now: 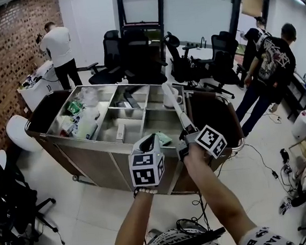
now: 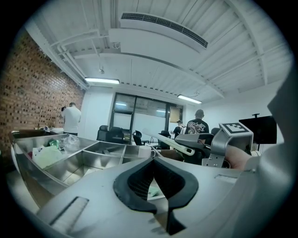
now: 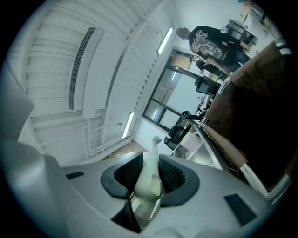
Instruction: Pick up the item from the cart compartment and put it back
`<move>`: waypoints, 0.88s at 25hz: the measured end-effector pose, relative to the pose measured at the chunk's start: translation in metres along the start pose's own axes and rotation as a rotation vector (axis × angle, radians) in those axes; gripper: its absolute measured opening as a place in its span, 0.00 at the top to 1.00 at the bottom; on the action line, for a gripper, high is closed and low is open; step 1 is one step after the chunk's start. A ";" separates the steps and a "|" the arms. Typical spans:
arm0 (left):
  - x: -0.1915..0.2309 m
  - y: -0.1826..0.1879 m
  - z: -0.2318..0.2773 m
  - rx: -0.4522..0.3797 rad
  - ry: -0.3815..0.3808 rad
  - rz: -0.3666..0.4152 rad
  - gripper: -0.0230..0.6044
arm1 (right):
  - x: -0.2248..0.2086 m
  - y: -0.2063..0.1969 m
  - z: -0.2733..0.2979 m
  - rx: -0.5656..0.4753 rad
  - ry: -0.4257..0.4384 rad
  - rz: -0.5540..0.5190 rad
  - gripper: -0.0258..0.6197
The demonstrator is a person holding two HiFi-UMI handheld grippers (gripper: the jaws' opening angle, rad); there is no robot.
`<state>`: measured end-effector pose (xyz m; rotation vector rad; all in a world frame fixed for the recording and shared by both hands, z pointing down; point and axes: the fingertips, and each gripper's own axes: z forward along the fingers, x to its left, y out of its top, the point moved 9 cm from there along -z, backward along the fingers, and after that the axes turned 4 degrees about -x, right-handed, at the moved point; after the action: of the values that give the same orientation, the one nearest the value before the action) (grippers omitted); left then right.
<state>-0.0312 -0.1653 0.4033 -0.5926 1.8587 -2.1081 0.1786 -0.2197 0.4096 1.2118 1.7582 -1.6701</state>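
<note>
Pinching a long white item (image 3: 148,180) in our right claw (image 3: 150,161), we hold it above the steel cart (image 1: 92,157). Beyond our closed, empty left claw (image 2: 152,159), green-white packets (image 1: 78,120) fill one compartment.

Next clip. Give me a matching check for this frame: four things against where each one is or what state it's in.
Things:
1. right tool
2. left tool
3. green packet
4. white cup

Places or states:
A. shut, nothing held
B. left-hand compartment of the cart
C. clamped on the long white item
D. back right cart compartment

Pairs: 1-C, 2-A, 3-B, 4-D
</note>
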 end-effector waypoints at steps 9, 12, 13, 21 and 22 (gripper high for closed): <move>0.026 -0.001 0.003 0.000 -0.001 -0.043 0.96 | -0.009 0.002 0.050 0.017 -0.094 0.005 0.79; 0.033 0.000 0.009 0.000 0.011 -0.047 0.96 | -0.015 -0.002 0.065 0.030 -0.108 0.007 0.79; 0.035 0.001 0.012 -0.002 0.013 -0.045 0.96 | -0.019 -0.005 0.070 0.037 -0.116 0.011 0.79; 0.050 0.008 0.037 -0.003 0.019 -0.041 0.96 | -0.060 -0.027 0.109 0.126 -0.226 0.017 0.79; 0.052 0.009 0.039 -0.001 0.020 -0.047 0.96 | -0.064 -0.030 0.113 0.140 -0.244 0.012 0.79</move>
<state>-0.0588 -0.2244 0.4047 -0.6234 1.8742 -2.1500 0.1597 -0.3426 0.4568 1.0224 1.5069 -1.8728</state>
